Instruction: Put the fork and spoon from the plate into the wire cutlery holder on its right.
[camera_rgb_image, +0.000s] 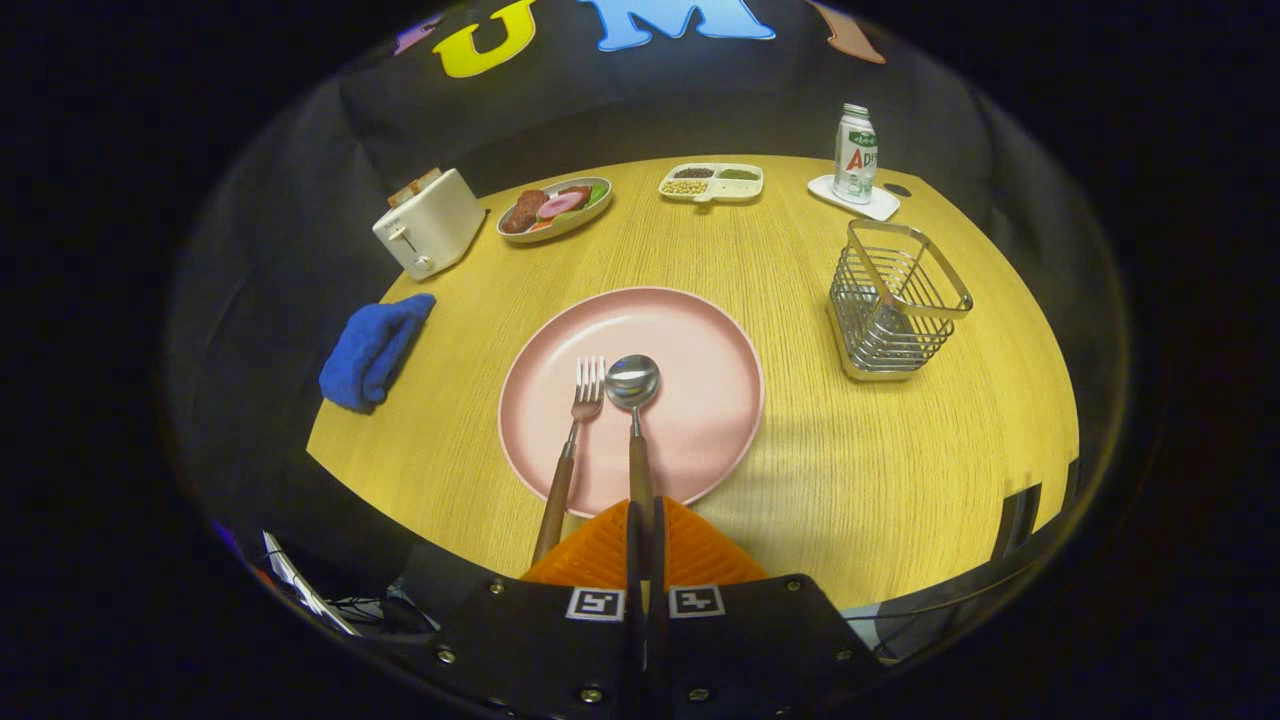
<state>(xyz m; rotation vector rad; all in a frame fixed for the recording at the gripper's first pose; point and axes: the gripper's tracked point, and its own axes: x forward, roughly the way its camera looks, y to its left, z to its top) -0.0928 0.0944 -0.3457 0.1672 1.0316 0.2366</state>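
A pink plate (700, 400) lies on the round wooden table just ahead of my fingers. On it rest a fork (586, 392) and a spoon (632, 381), side by side, both with brown wooden handles pointing back at me. The spoon's handle runs in between my fingertips, and my gripper (641, 515) is shut on its end. The spoon's bowl still rests on the plate. The fork lies just left of the spoon, and its handle passes left of my fingers, free. The wire cutlery holder (897, 300) stands empty to the right of the plate, beyond my fingers.
A folded blue cloth (374, 350) lies left of the plate. Behind stand a white toaster (428, 222), a plate of food (555, 208), a divided snack tray (711, 181) and a can on a white coaster (855, 155). The table edge (420, 500) curves close in front.
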